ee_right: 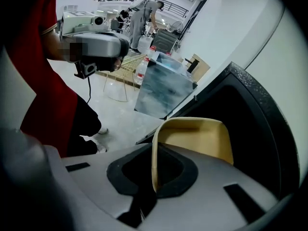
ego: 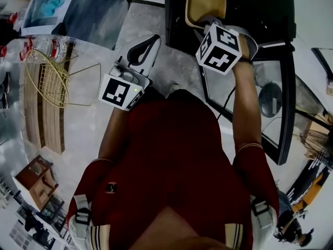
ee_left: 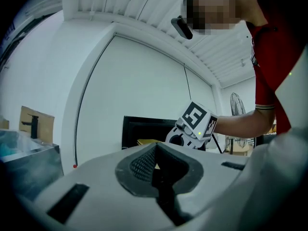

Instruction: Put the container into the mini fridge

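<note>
R gripper pinches the yellow container by its thin side wall, jaws almost together on it. The container hangs at the dark mouth of the mini fridge, open side up, w/ the gripper angled down into it. The fridge's glass door stands open on the person's right. L gripper has its jaws pressed together w/ nothing btwn them; it's held level, apart from the fridge.
</note>
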`<state>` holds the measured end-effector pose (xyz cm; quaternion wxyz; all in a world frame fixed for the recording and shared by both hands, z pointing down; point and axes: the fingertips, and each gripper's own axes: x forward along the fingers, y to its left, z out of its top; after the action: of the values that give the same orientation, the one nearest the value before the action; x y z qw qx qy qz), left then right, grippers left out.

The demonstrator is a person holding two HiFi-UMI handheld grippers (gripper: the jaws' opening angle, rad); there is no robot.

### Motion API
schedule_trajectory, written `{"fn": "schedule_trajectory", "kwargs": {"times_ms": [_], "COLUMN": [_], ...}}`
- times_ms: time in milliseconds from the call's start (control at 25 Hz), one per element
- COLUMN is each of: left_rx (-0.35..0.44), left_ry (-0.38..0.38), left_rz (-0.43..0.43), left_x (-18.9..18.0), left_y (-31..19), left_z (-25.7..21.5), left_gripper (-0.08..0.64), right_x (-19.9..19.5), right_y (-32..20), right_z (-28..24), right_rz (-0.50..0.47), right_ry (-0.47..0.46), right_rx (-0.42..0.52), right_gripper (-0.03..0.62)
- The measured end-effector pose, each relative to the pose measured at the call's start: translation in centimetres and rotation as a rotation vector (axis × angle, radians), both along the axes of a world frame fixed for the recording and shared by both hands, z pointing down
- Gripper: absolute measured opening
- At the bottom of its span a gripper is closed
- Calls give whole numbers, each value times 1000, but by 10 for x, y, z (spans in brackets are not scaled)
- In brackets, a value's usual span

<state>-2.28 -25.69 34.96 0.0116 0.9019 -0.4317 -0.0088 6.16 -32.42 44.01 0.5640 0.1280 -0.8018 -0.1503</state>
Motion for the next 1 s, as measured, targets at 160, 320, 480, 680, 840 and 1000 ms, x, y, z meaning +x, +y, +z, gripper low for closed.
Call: {"fn": "schedule_trajectory", "kwargs": {"times_ms": [160, 320, 480, 680, 840, 1000], "left_rx": [-6, -2, 7, 6, 1, -6], "left_ry": [-3, -6, -4, 10, 16, 19], "left_rz": [1, 15, 35, 68, 91, 104], "left_x": [-2, -11, -19, -30, -35, -41], "left_y": [-6, -15, -22, -30, -34, -39], "left_z": [0, -5, -10, -8, -8, -6], "left_gripper": [8, 8, 8, 8, 8, 8], "right_x": [2, 1, -3, -6, -5, -6], "right_y": [-12, -25, -38, -50, -62, -69], "right_z": [6, 9, 11, 9, 6, 4], "right_rz": [10, 40, 70, 112, 153, 168], "right_ry": [22, 42, 51, 55, 53, 52], "right_rx": [1, 13, 49, 113, 191, 250], "right_gripper": [15, 15, 20, 29, 32, 43]}}
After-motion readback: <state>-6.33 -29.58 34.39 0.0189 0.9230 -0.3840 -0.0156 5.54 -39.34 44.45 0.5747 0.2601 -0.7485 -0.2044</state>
